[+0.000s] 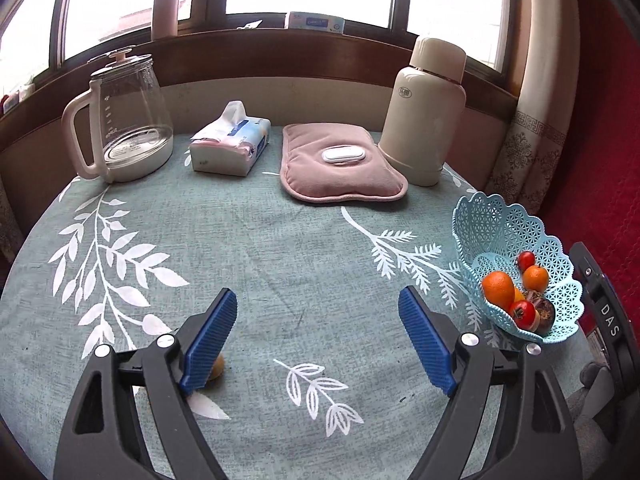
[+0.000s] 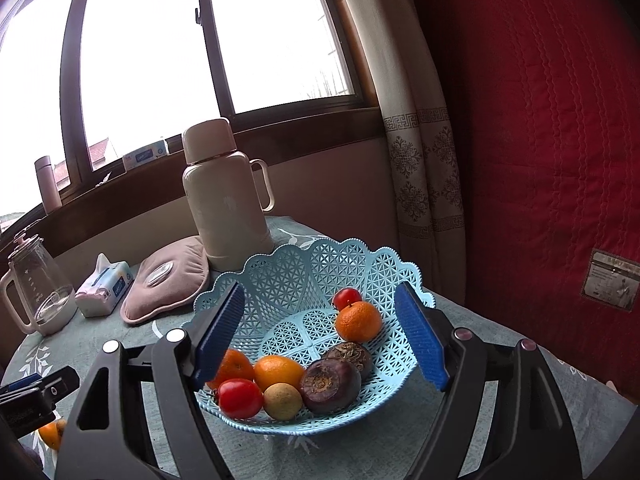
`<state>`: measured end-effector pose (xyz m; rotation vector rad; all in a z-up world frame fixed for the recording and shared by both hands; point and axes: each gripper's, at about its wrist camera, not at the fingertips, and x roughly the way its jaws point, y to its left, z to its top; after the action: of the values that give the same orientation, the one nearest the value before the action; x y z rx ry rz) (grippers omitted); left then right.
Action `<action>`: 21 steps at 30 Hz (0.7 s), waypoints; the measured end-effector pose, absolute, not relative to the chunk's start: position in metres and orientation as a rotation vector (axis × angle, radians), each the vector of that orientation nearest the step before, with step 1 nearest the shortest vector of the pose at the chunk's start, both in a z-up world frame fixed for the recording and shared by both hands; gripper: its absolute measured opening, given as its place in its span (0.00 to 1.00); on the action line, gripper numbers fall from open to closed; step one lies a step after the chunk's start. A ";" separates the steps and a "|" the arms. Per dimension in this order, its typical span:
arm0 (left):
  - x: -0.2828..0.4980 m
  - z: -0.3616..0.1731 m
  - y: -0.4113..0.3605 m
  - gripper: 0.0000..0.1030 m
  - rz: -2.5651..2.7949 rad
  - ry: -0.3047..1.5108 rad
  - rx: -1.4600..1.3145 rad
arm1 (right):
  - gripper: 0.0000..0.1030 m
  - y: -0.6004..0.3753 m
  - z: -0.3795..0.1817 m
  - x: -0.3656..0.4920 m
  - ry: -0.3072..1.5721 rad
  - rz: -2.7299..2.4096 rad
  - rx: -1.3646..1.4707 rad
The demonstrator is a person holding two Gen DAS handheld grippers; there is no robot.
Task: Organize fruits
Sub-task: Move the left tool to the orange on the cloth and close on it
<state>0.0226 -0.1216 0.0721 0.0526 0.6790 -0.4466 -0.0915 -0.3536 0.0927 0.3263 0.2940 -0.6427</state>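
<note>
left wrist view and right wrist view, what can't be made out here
- Small fruit, left wrist view: mostly hidden behind a left gripper finger; its kind is unclear.
- Orange fruit, right wrist view: half covered by a black device at the lower left edge.
- Basket fruit: one orange sits partly behind a right gripper finger.
- Thermos logo: too small to read.
</note>
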 end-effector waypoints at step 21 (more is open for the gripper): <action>0.028 0.043 -0.019 0.80 -0.222 0.754 -0.029 | 0.81 -0.283 0.098 -0.076 0.329 -0.381 0.117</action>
<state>0.0280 -0.0191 0.0433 -0.0289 0.7537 -0.2215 -0.0756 -0.2826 0.0979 0.1167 0.3292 -0.3807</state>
